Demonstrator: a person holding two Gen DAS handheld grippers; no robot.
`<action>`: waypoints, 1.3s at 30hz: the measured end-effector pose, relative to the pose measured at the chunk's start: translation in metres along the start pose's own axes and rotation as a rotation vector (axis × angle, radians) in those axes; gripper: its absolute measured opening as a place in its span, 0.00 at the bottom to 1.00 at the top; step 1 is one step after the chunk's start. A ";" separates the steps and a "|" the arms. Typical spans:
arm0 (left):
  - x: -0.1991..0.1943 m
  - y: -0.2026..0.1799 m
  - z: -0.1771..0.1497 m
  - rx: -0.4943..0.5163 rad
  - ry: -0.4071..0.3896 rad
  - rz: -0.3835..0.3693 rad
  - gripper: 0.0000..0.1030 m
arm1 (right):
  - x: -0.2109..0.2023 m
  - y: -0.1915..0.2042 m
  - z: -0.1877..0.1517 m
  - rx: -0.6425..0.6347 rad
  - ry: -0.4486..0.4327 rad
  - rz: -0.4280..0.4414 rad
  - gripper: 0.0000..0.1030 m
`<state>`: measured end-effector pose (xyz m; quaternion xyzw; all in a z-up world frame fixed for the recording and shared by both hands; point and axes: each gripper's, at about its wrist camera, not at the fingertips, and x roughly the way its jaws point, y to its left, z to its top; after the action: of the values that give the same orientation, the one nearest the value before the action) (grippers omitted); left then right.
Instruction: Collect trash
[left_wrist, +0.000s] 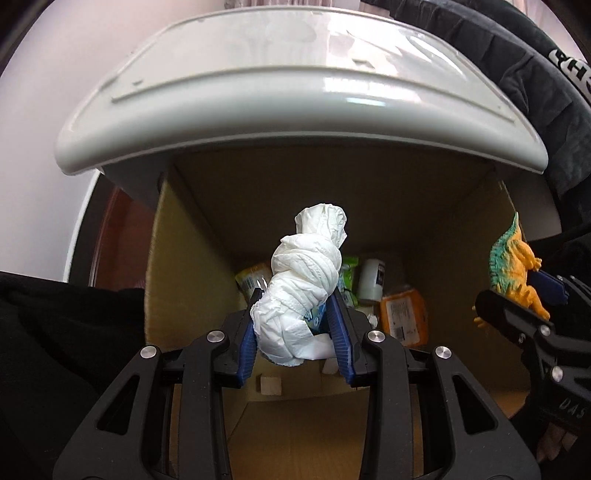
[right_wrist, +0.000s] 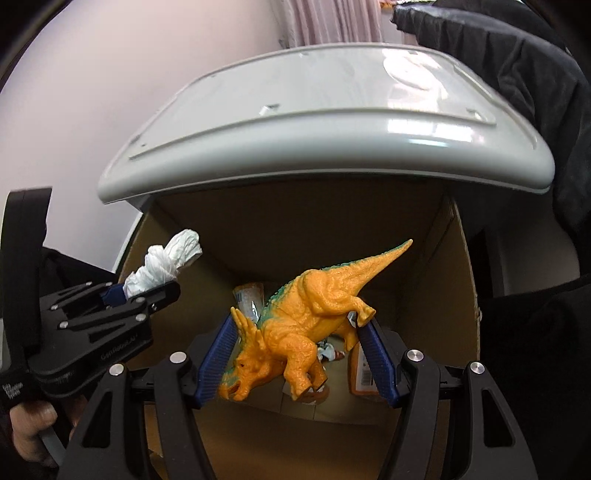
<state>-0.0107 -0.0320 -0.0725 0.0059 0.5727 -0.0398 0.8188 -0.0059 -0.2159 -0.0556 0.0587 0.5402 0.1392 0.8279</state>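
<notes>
My left gripper is shut on a twisted white plastic bag and holds it over the open cardboard-lined bin. The bag also shows in the right wrist view, at the left. My right gripper is shut on an orange triceratops toy with a green ridge, held head-down over the same bin. The toy also shows at the right edge of the left wrist view. The bin's grey lid stands raised behind both grippers.
At the bin's bottom lie an orange packet, a white bottle, green wrappers and small white scraps. Black fabric hangs at the upper right. A pale wall is behind.
</notes>
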 end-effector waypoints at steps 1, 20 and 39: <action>0.001 0.000 -0.001 0.000 0.005 -0.003 0.34 | 0.001 -0.001 0.000 0.006 0.007 0.000 0.63; -0.028 -0.010 0.009 0.034 -0.139 0.017 0.82 | -0.046 -0.018 0.017 0.103 -0.251 -0.164 0.88; -0.028 -0.005 0.030 -0.006 -0.158 -0.001 0.82 | -0.038 -0.021 0.024 0.103 -0.250 -0.209 0.91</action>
<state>0.0079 -0.0368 -0.0361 0.0001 0.5066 -0.0390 0.8613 0.0051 -0.2455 -0.0171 0.0614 0.4424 0.0162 0.8946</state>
